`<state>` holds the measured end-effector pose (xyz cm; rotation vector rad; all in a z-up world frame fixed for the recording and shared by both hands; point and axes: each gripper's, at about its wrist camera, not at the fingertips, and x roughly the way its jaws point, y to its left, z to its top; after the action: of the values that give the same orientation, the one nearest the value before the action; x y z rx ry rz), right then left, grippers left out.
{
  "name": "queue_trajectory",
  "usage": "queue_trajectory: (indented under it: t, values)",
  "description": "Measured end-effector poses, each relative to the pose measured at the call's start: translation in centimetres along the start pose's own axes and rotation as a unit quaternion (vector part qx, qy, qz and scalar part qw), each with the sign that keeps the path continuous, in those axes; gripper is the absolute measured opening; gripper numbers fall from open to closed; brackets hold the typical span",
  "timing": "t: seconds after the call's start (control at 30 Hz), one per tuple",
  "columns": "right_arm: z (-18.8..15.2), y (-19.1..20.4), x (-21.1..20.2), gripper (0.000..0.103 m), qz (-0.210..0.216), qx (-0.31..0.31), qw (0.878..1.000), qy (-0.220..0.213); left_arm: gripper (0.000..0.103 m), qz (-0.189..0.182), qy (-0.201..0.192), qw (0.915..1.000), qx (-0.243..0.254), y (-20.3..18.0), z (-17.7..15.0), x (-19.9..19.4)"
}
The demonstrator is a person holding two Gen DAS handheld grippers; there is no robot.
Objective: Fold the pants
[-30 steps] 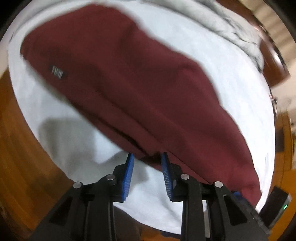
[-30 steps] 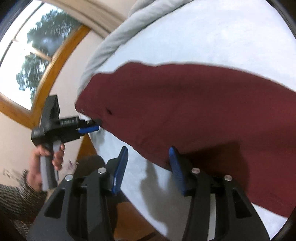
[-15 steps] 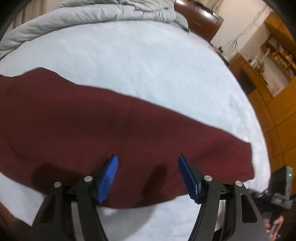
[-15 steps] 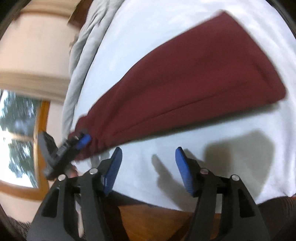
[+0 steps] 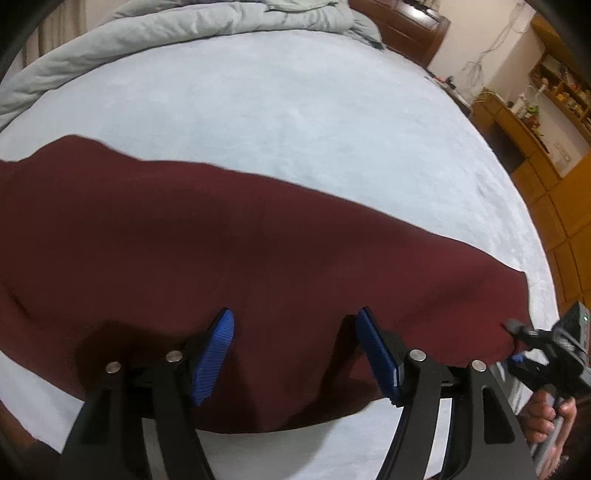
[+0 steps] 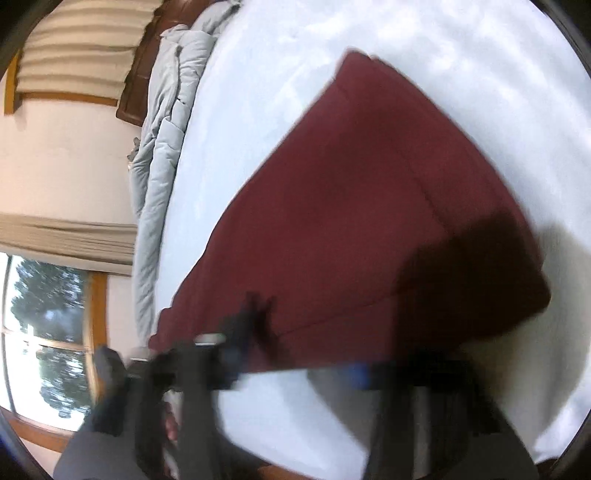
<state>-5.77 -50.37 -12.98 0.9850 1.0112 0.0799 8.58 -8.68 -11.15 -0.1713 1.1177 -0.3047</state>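
Dark red pants [image 5: 240, 243] lie flat across the pale bed sheet [image 5: 295, 110]. My left gripper [image 5: 293, 347] is open and empty, its blue pads [image 5: 214, 350] just above the pants' near edge. My right gripper shows in the left wrist view at the far right [image 5: 517, 341], at the end of the pants; its jaw state is not clear there. In the right wrist view the pants [image 6: 369, 221] fill the middle. That view is heavily blurred; my right gripper's fingers are smeared along the bottom, and the left gripper [image 6: 236, 339] shows near the pants' left end.
A rumpled grey duvet [image 5: 184, 29] is bunched along the far side of the bed. Wooden cabinets and shelves [image 5: 535, 122] stand on the right. A window [image 6: 48, 332] and a wooden headboard [image 6: 144, 70] show in the right wrist view.
My left gripper has moved closer in over the pants' near edge. My right gripper has swung fast, and its view has turned blurred, with the pants now larger in it.
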Motion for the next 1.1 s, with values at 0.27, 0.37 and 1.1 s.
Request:
queue_trajectory:
  t: [0.27, 0.37, 1.1]
  values:
    - [2.5, 3.8, -5.8, 0.014, 0.069, -0.063, 0.993, -0.074, 0.073, -0.026, -0.009, 0.9996, -0.009, -2.0, 1.6, 0.5]
    - [3.0, 6.0, -8.9, 0.014, 0.075, -0.110, 0.985, -0.111, 0.074, -0.044, -0.049, 0.9978, -0.003, -3.0, 1.9, -1.4]
    - [4.5, -6.5, -7.1, 0.039, -0.034, 0.032, 0.997, -0.063, 0.084, 0.005, -0.012, 0.9983, 0.056, -5.3, -0.7, 2.9]
